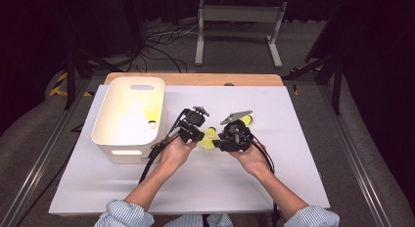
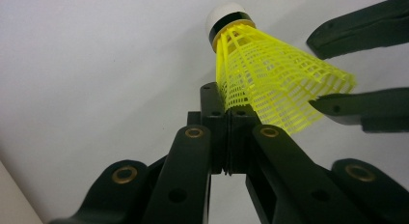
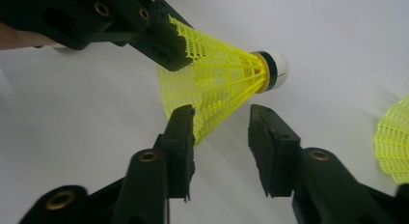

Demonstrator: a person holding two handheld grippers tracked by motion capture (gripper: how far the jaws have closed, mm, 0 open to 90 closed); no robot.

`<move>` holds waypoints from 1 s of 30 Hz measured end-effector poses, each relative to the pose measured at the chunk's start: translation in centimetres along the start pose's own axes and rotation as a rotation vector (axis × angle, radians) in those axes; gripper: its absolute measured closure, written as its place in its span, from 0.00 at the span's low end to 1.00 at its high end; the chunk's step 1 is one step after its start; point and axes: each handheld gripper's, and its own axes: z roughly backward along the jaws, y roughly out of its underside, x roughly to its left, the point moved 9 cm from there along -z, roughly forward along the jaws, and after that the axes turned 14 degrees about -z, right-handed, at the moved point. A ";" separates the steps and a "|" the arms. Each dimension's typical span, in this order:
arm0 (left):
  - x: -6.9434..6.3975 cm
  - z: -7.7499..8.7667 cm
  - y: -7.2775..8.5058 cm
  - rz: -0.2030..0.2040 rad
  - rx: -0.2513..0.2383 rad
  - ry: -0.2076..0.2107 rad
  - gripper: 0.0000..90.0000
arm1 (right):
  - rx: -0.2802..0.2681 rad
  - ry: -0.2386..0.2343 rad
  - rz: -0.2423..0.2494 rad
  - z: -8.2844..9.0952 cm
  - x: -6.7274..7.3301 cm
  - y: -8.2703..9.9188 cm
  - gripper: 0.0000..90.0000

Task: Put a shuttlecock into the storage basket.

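- Grey carpet floor (image 1: 303, 51) spreads beyond a white surface (image 1: 205, 183).
- Black cables (image 1: 161, 41) coil upper left of centre.
- White metal stand (image 1: 240, 14) at top centre, darkness behind.

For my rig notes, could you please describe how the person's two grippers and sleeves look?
Both the left gripper and the right gripper are black, with two long jaws carrying brass-coloured rivets. A grey three-cornered plate tops the right one. A black cable trails from the left gripper. The sleeves are light blue with fine stripes.
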 end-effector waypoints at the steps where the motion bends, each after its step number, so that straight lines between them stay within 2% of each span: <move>1: 0.1 0.0 0.0 0.003 0.001 0.000 0.99 | -0.007 0.001 -0.001 0.1 -0.1 0.0 0.59; 6: 0.1 0.2 0.0 0.004 -0.002 0.000 0.99 | -0.045 -0.003 0.018 0.9 -0.3 0.4 0.49; 9: 0.1 0.3 0.0 0.001 0.000 -0.001 0.99 | -0.062 0.006 0.019 1.4 -0.7 0.6 0.46; 15: 0.1 0.6 0.0 -0.004 -0.002 0.003 0.99 | -0.107 -0.012 0.027 2.6 -1.2 1.2 0.40; 19: 0.0 0.8 0.0 -0.004 -0.008 0.011 0.99 | -0.123 -0.008 0.028 3.0 -1.4 1.5 0.37; 24: 0.0 1.2 -0.2 -0.013 -0.011 0.004 0.99 | -0.139 -0.012 0.017 3.4 -1.8 2.2 0.39; 30: -0.2 1.5 -0.2 -0.014 -0.006 0.012 0.99 | -0.161 -0.021 -0.014 4.0 -2.3 3.0 0.37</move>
